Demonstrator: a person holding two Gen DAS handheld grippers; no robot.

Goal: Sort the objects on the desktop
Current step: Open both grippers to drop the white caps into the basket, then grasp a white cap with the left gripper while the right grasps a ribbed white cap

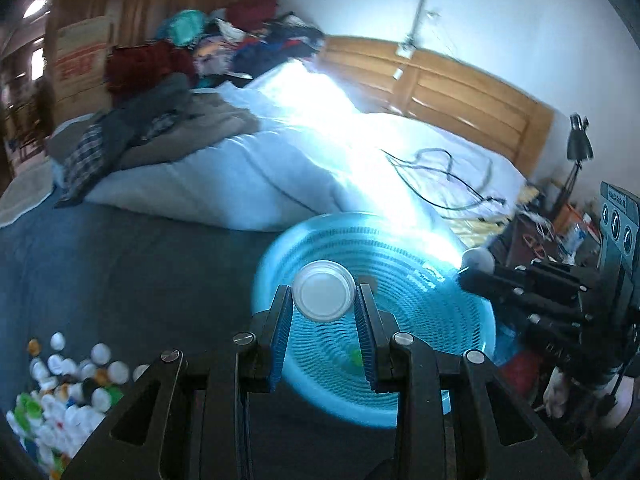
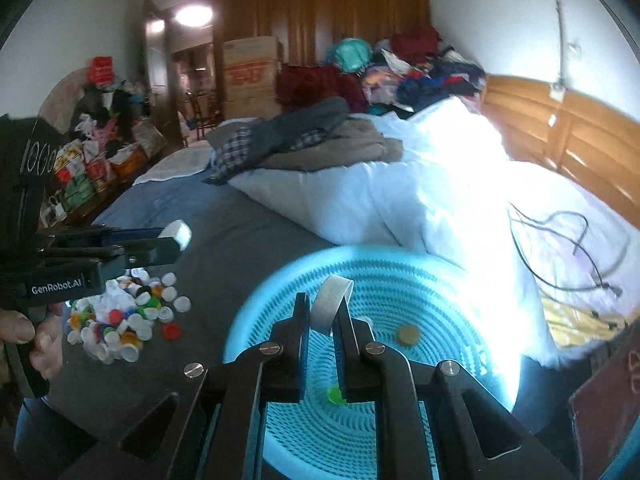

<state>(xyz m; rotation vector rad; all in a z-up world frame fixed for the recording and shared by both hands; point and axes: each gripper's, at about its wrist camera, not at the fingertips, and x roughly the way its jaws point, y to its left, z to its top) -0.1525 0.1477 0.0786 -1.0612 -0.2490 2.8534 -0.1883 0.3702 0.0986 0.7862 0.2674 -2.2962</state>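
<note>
Claws (image 1: 323,300) (image 2: 325,312) each clamp 1 white cap (image 1: 323,291) (image 2: 330,304) above the blue basket (image 1: 420,248).

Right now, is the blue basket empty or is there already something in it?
Not empty. The blue basket already holds a green cap and a tan cap on its floor, seen in the right wrist view.

The left gripper (image 1: 323,294) points forward and down, its 2 fingers closed on a white cap (image 1: 323,291). The right gripper (image 2: 325,312) points likewise, pinching a white cap on edge (image 2: 329,303). A bare hand (image 2: 38,340) grips the left handle.
</note>
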